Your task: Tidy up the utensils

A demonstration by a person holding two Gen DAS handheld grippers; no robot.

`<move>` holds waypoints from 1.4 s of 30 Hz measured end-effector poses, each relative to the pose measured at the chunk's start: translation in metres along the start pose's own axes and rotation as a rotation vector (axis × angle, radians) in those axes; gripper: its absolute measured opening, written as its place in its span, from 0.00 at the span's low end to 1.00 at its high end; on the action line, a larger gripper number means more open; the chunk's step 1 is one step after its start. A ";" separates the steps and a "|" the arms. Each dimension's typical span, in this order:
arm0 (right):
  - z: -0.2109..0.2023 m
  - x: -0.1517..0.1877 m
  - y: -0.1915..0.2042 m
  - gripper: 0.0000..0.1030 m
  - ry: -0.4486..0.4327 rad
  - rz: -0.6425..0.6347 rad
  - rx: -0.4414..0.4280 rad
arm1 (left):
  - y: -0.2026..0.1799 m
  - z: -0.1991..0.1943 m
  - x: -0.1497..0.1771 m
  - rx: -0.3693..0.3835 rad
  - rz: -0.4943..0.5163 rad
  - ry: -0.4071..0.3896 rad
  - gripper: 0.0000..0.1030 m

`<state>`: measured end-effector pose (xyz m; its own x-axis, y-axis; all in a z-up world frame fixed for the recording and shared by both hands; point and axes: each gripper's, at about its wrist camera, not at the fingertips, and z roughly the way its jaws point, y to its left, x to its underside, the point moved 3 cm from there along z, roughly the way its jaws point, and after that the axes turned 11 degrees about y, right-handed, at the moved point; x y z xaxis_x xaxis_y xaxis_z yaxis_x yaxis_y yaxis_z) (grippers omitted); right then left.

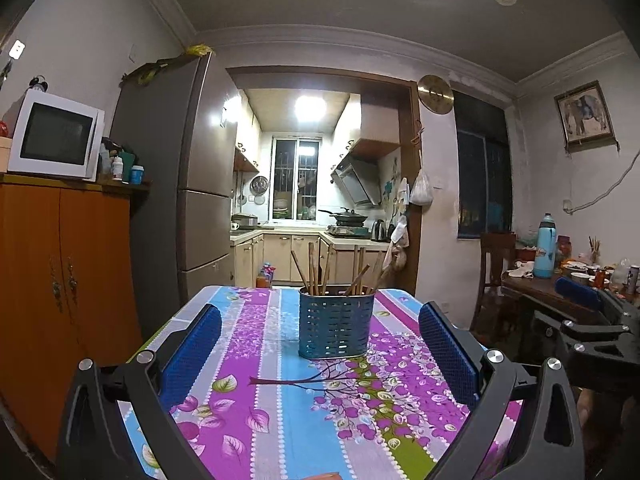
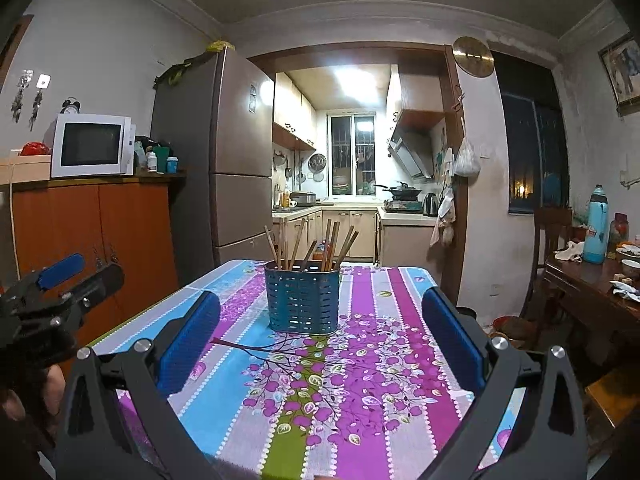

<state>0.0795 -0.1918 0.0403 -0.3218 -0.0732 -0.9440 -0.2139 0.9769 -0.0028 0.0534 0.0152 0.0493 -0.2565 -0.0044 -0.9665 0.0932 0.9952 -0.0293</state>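
Note:
A blue perforated utensil holder (image 1: 335, 323) stands upright on the floral tablecloth (image 1: 256, 380), with several wooden chopsticks (image 1: 318, 268) sticking up out of it. It also shows in the right wrist view (image 2: 303, 300) with its chopsticks (image 2: 308, 246). My left gripper (image 1: 320, 344) is open and empty, a little in front of the holder and apart from it. My right gripper (image 2: 320, 332) is open and empty, also short of the holder. Each gripper shows at the edge of the other's view: the right one (image 1: 592, 316), the left one (image 2: 68, 284).
The table (image 2: 400, 360) is covered by the purple and blue cloth. An orange cabinet (image 1: 60, 280) with a microwave (image 1: 56, 136) stands left, a fridge (image 1: 192, 184) behind it. A cluttered wooden table (image 2: 592, 280) and chair stand right. The kitchen doorway lies straight ahead.

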 end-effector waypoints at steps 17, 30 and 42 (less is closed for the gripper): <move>-0.022 0.017 0.001 0.95 0.005 0.000 0.020 | -0.014 -0.023 0.016 -0.013 0.018 0.006 0.95; -0.027 0.019 -0.006 0.95 -0.038 0.009 0.019 | -0.024 -0.026 0.020 -0.036 0.049 -0.056 0.95; -0.026 0.018 -0.004 0.95 -0.053 0.005 0.014 | -0.021 -0.023 0.022 -0.045 0.039 -0.058 0.96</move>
<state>0.0501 -0.2021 0.0318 -0.2736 -0.0583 -0.9601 -0.1998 0.9798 -0.0025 0.0237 -0.0040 0.0344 -0.1974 0.0297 -0.9799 0.0583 0.9981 0.0184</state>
